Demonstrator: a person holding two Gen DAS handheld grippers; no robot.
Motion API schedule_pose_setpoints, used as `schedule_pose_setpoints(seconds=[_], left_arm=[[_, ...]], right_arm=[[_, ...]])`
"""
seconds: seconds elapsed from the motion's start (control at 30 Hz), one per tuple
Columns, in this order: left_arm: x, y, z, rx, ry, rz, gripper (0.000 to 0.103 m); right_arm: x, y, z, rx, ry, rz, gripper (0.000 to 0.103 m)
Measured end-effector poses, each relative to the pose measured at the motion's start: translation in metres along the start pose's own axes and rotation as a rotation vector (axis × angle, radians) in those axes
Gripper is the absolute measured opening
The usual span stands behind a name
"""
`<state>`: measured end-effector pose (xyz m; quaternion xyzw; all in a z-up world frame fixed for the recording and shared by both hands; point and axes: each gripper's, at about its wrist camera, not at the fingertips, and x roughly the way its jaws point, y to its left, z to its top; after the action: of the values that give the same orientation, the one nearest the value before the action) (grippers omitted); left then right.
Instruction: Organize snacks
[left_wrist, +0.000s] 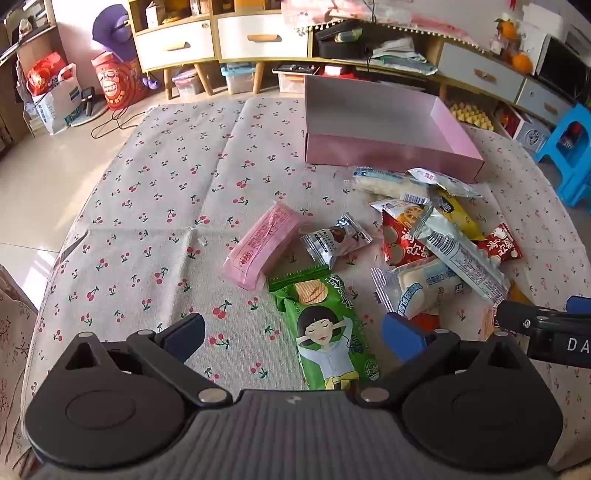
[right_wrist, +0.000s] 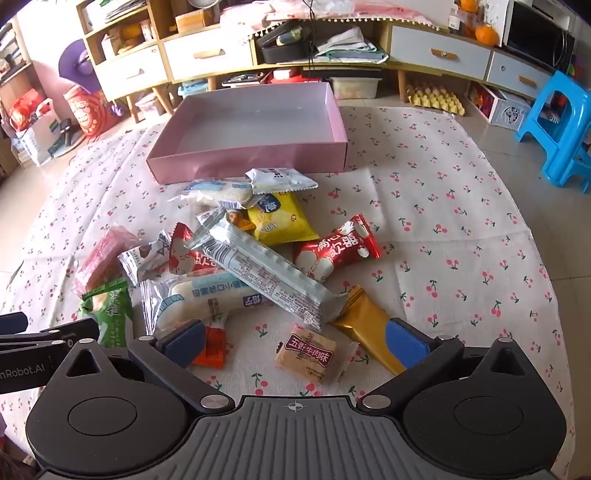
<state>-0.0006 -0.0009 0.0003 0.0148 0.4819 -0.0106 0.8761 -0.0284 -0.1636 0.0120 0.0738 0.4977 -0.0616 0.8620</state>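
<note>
A: Bright daylight pours in from the left, glaring off the floor tiles (left_wrist: 44, 173) and shiny wrappers (right_wrist: 334, 251).
B: Sharp focus throughout, soft shadows, and heavy fisheye bending at every edge.

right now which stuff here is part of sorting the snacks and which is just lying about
Part of the job:
- pink box, nothing in it
- snack pile on the cherry-print cloth
- green chip packet
- pink packet

Just lying about:
- blue stool
- egg tray
- red bag
- cabinets
</note>
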Motion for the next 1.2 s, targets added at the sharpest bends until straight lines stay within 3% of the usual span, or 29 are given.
schedule_pose_setpoints(seconds=[1.2], left_arm=[[0.001, 0.004, 0.002, -0.015, -0.004, 0.001, 0.102]], right_arm=[[0.001, 0.003, -0.001, -0.007, -0.003, -0.006, 0.103]])
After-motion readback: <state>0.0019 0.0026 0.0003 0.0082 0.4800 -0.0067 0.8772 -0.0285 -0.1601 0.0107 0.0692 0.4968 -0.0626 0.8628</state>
